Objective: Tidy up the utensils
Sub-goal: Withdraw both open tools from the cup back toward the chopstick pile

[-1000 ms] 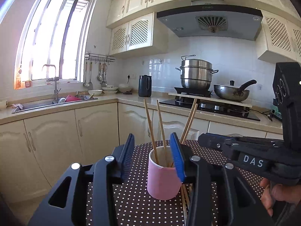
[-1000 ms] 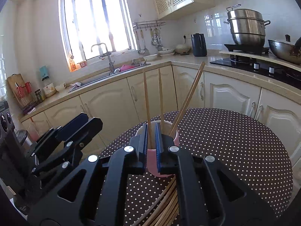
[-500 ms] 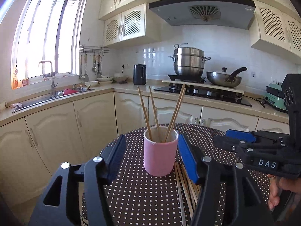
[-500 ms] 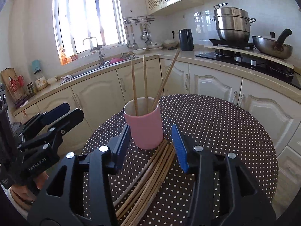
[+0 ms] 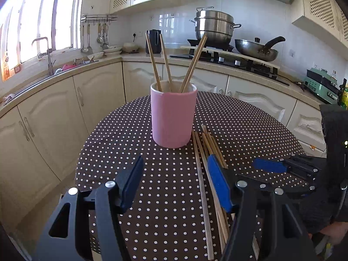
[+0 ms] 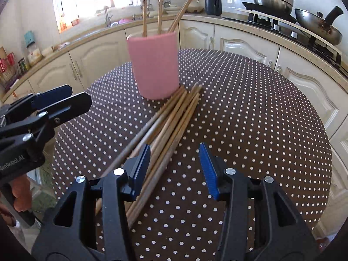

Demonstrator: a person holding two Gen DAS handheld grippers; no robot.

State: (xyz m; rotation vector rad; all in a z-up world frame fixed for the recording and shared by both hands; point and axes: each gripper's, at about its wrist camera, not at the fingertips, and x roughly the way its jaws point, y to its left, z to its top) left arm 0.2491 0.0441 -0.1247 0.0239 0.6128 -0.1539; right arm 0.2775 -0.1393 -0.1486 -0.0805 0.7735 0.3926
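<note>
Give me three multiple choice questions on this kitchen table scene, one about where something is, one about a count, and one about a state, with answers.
1. Where do the loose chopsticks lie?
A. On the dotted tablecloth, beside the foot of the pink cup
B. In the sink
C. On the stove

2. How many chopsticks stand in the pink cup?
A. One
B. Three
C. Six

3. How is the right gripper?
A. Shut on a chopstick
B. Shut on the cup
C. Open, holding nothing

Answers:
1 A: the bundle rests on the cloth, its far ends by the cup's base.
2 B: three sticks rise over the rim in both views.
3 C: its blue pads stand apart, the sticks passing by the left pad ungripped; these jaws have just been opening.
</note>
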